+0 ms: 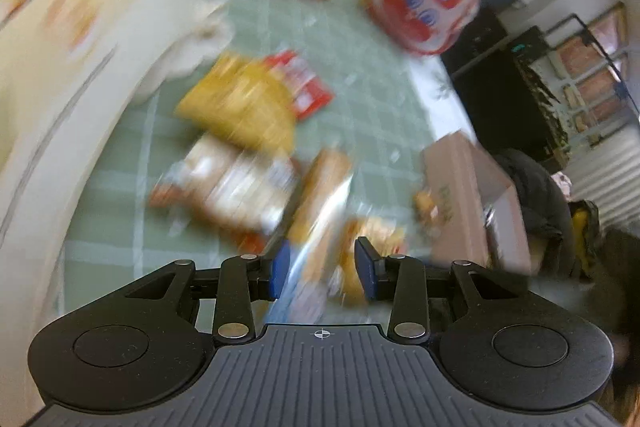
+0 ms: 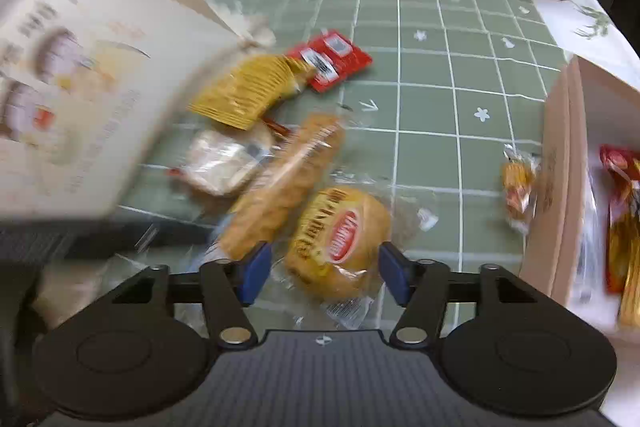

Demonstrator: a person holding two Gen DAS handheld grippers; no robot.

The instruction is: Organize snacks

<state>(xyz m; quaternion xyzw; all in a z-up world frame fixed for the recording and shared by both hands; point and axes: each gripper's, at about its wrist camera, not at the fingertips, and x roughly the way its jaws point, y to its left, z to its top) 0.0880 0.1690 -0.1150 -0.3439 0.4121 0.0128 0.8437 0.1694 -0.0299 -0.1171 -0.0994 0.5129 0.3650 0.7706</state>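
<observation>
The round bun point(image 2: 338, 243) lies on the bench point(image 2: 440, 75) straight ahead of the right claw point(image 2: 325, 269), between its wide jaws, untouched; the long loaf point(image 2: 288, 183) slants beside it; the left claw point(image 1: 323, 269), half-spread, grips nothing certain.

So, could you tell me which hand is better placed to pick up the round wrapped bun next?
Probably the right. The right tool already straddles the round bun, jaws apart. The left tool has a long clear-wrapped snack between its pads.
</observation>
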